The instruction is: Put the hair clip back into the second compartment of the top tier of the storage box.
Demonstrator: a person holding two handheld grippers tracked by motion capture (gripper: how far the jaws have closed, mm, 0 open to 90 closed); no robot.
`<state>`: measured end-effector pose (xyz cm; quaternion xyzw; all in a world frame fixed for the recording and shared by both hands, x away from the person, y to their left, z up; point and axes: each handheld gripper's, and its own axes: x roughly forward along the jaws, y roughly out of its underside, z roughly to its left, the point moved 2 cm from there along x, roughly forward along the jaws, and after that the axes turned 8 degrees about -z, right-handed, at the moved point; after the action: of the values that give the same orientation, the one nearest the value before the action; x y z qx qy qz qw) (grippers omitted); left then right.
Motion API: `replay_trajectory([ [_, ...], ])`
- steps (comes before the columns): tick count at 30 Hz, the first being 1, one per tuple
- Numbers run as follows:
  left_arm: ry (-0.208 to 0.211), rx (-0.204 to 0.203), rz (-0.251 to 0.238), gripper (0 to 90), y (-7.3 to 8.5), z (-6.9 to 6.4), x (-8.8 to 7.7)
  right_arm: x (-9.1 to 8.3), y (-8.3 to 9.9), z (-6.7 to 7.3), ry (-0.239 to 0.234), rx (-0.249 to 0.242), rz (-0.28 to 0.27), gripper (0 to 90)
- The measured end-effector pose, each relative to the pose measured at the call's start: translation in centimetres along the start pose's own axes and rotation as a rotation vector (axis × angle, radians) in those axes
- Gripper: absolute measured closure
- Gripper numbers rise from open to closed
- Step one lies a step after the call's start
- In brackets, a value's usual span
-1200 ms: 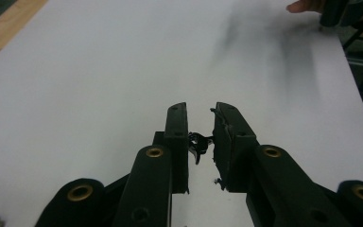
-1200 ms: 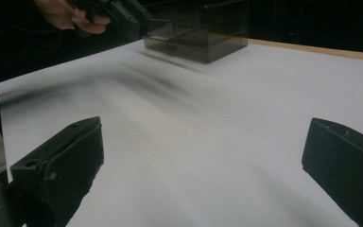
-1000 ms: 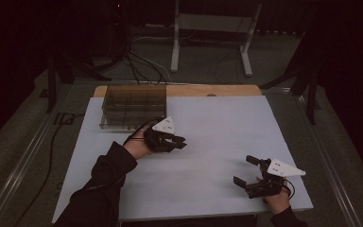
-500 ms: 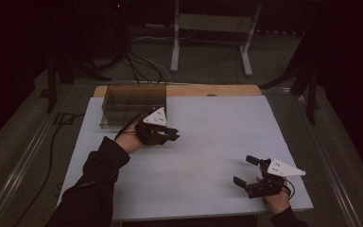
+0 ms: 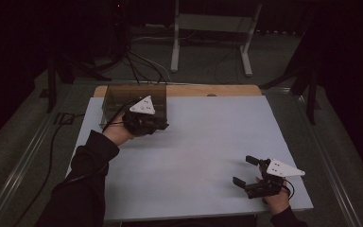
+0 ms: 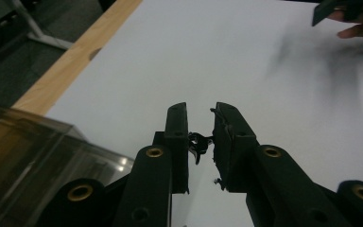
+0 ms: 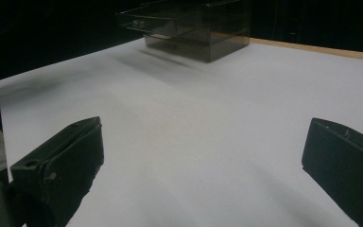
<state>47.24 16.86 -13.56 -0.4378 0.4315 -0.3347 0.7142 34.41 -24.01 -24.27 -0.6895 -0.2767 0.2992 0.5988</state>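
Where the high view looks down on the white table (image 5: 194, 142), the left gripper (image 5: 158, 125) sits just beside a smoky clear box (image 5: 123, 97) at the far left, while the right gripper (image 5: 246, 171) rests near the front right corner; left gripper view: jaws nearly together, pinching a small black clip (image 6: 198, 144); right gripper view: jaws wide apart, box far off

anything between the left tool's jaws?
Yes: the left tool pinches a small dark item, jaws nearly closed; too small to identify. The clear box sits just beside it. The high view hides the grip behind the hand.
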Motion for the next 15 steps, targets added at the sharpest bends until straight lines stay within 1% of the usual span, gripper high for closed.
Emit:
replay_trajectory([
  [3,-0.021,-0.006,0.001,77.7,-0.1,0.6,-0.7,0.0,0.0,0.0,0.0,0.0,0.0,0.0],
  [4,-0.021,-0.006,0.001,77.8,-0.1,0.6,-0.7,0.0,0.0,0.0,0.0,0.0,0.0,0.0],
  [5,-0.031,-0.026,-0.017,77.8,-0.1,1.0,-1.1,0.0,0.0,0.0,0.001,0.001,0.0,0.0],
  [9,-0.059,-0.047,-0.03,77.8,0.1,1.7,-1.7,0.0,0.0,0.0,0.0,0.002,0.0,0.0],
  [10,-0.059,-0.047,-0.03,77.7,0.1,1.7,-1.7,0.0,0.0,0.0,0.0,0.002,0.0,0.0],
  [11,-0.071,-0.059,-0.032,77.7,0.3,2.2,-1.9,0.0,0.0,0.0,0.0,0.002,0.0,0.0],
  [15,-0.099,-0.083,-0.04,77.7,0.6,2.9,-2.3,0.0,0.0,0.0,0.002,0.0,-0.001,0.0],
])
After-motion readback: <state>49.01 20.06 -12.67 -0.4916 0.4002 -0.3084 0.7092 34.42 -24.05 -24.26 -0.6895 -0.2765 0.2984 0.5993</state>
